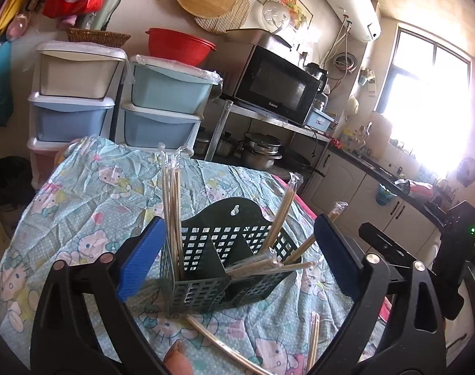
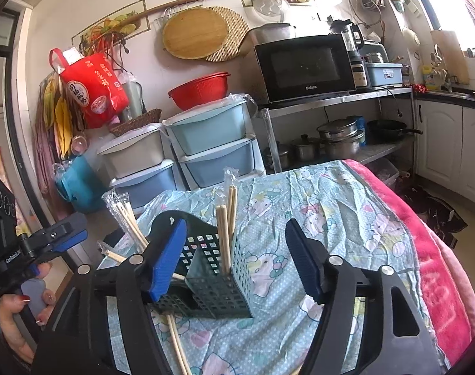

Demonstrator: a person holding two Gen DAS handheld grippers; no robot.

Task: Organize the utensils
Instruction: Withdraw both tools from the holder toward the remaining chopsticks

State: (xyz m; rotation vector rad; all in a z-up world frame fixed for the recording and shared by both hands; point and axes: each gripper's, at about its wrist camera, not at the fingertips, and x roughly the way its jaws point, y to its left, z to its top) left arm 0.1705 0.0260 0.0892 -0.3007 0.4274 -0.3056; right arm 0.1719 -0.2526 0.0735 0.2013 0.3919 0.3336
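A dark green perforated utensil caddy (image 1: 206,281) stands on the Hello Kitty cloth (image 1: 90,193). Wrapped chopstick pairs stand upright in its left compartment (image 1: 172,218); others lean or lie across its right compartment (image 1: 268,265). Loose wrapped pairs lie on the cloth in front (image 1: 218,340) and at the right (image 1: 314,340). My left gripper (image 1: 237,262) is open and empty, its blue pads either side of the caddy. My right gripper (image 2: 237,259) is open and empty, above the caddy (image 2: 218,287), with a loose pair (image 2: 178,347) below. The left gripper also shows at left (image 2: 53,237).
Stacked plastic drawers (image 1: 75,100) and a red bowl (image 1: 181,45) stand behind the table. A microwave (image 1: 278,87) sits on a steel shelf with pots below. A pink blanket (image 2: 437,265) edges the table's right side. Kitchen counter and window are at far right.
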